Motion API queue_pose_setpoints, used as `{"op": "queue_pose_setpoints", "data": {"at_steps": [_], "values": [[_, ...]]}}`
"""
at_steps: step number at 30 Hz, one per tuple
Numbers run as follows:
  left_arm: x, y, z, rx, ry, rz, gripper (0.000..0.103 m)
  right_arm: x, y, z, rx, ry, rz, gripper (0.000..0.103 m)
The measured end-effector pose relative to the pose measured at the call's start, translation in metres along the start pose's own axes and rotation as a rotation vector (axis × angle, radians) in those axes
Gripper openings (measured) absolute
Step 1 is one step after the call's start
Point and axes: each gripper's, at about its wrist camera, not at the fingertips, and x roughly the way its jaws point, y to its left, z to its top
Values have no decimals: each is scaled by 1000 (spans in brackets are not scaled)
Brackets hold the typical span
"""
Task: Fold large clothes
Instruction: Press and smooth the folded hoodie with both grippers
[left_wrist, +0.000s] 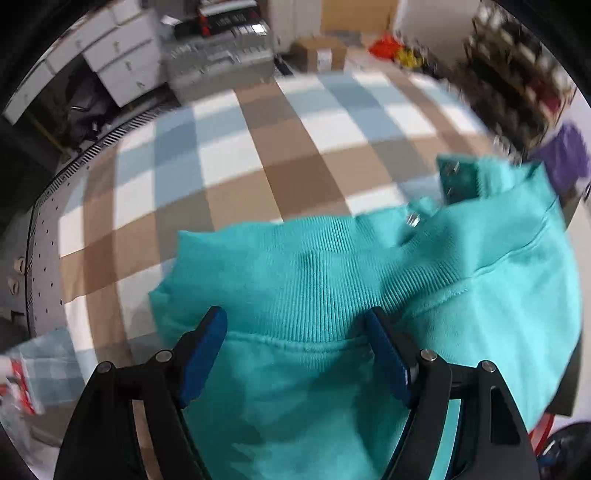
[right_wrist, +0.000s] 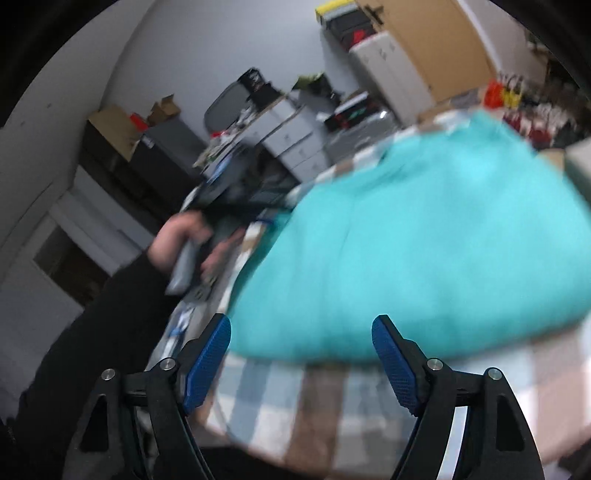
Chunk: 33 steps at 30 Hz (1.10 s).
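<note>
A teal sweatshirt (left_wrist: 332, 280) lies on a checked brown, blue and white tablecloth (left_wrist: 236, 147). Its ribbed hem runs across the left wrist view. My left gripper (left_wrist: 295, 332) is open, its blue fingers (left_wrist: 207, 350) straddling the fabric just below the ribbed band. In the right wrist view the same sweatshirt (right_wrist: 424, 251) is blurred and bunched on the cloth (right_wrist: 332, 398). My right gripper (right_wrist: 301, 336) is open and empty, just short of the garment's near edge. The person's left hand (right_wrist: 177, 236) holding the other gripper's handle shows at the left.
White drawer units (left_wrist: 118, 55) and cardboard boxes (left_wrist: 321, 51) stand beyond the table's far edge. A purple cloth (left_wrist: 565, 158) lies at the right. A plastic packet (left_wrist: 22, 373) sits at the table's left corner. Cluttered shelves (right_wrist: 258, 122) fill the background.
</note>
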Motion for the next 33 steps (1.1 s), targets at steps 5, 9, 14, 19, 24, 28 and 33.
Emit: {"op": "queue_pose_setpoints", "data": {"at_steps": [5,9,14,19,24,28,33], "values": [[18,16,-3,-73,12,-138,45,14,-9,0,-54,2,-72,79],[6,18,-8,-71,-49,-182,7,18,-24,4,-5,0,-90,79],[-29,36,-7,-136,-155,-176,1,7,-29,5,-63,-59,-190,79],[-42,48,-13,-172,-233,-77,1,3,-40,6,-20,-73,-198,79],[-18,57,-17,-245,-256,131,1,-2,-44,3,-17,-76,-233,79],[-16,73,-26,-350,-202,20,1,-3,-44,5,-38,-92,-280,79],[-53,71,-52,-370,-209,-106,9,-13,-46,9,-56,-135,-319,79]]}}
